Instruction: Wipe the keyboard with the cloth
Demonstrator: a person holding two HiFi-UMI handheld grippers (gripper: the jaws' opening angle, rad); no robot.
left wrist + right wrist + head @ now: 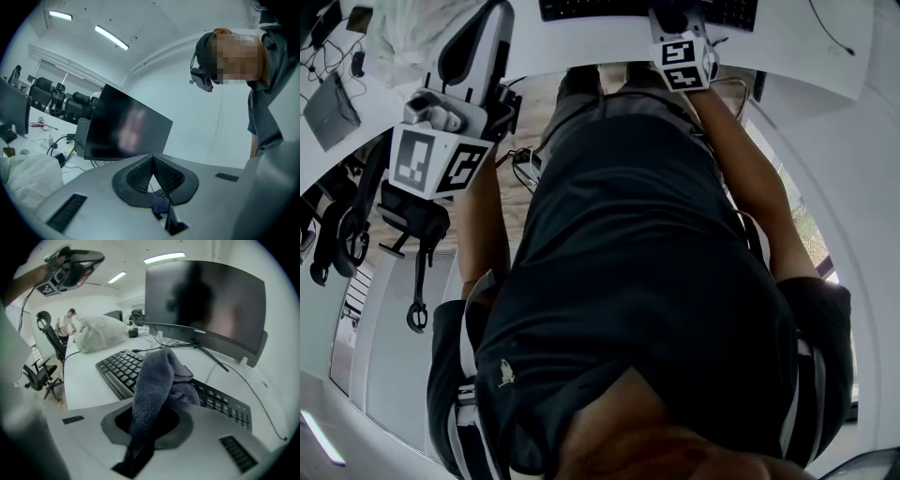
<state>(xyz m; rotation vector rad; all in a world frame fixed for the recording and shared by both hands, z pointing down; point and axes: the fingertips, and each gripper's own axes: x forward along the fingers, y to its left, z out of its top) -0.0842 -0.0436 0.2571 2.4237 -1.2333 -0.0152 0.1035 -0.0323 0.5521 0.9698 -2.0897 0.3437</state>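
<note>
A black keyboard [117, 367] lies on the white desk [84, 383] in front of a dark monitor. My right gripper [152, 418] is shut on a grey-blue cloth [159, 378], and the cloth bunches up out of the jaws just above the keys. In the head view the right gripper [673, 28] reaches over the keyboard [581, 9] at the top edge. My left gripper [483, 37] is held up off to the left, away from the desk. Its ribbed pads [140, 173] meet with nothing between them. It also shows raised at the top left of the right gripper view, left gripper [70, 266].
A curved monitor [206, 305] stands behind the keyboard, with a thin cable [253, 394] trailing to the right. A white plastic bag [101, 333] lies at the desk's far left. Office chairs [47, 366] and a person [68, 324] are beyond the desk's left end.
</note>
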